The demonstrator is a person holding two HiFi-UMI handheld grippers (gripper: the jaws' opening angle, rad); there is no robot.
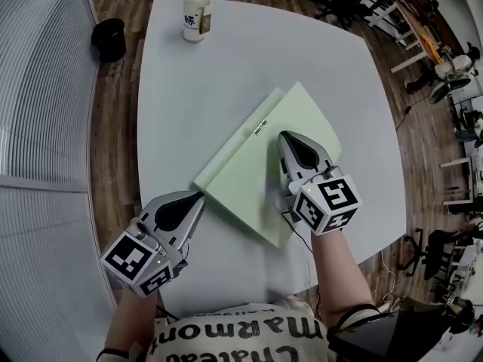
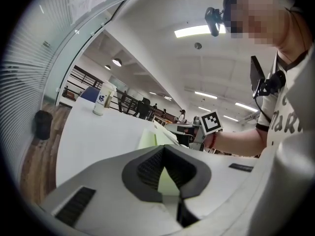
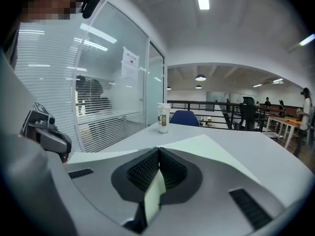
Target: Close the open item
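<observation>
The left tool (image 1: 201,195), at 7 o'clock, is pinched narrow on the near corner of the pale green folder (image 1: 245,176), which lies mid-tabletop (image 1: 189,104). The right tool (image 1: 284,136), coming in from 5 o'clock, nips a green leaf too. The cover looks almost down but sits offset. Best to lower it slowly, square the edges, then let go. A paper cup (image 1: 199,10) stands clear at 12 o'clock.

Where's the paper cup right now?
In the head view the paper cup stands near the white table's far edge, left of centre, well apart from the green folder.
</observation>
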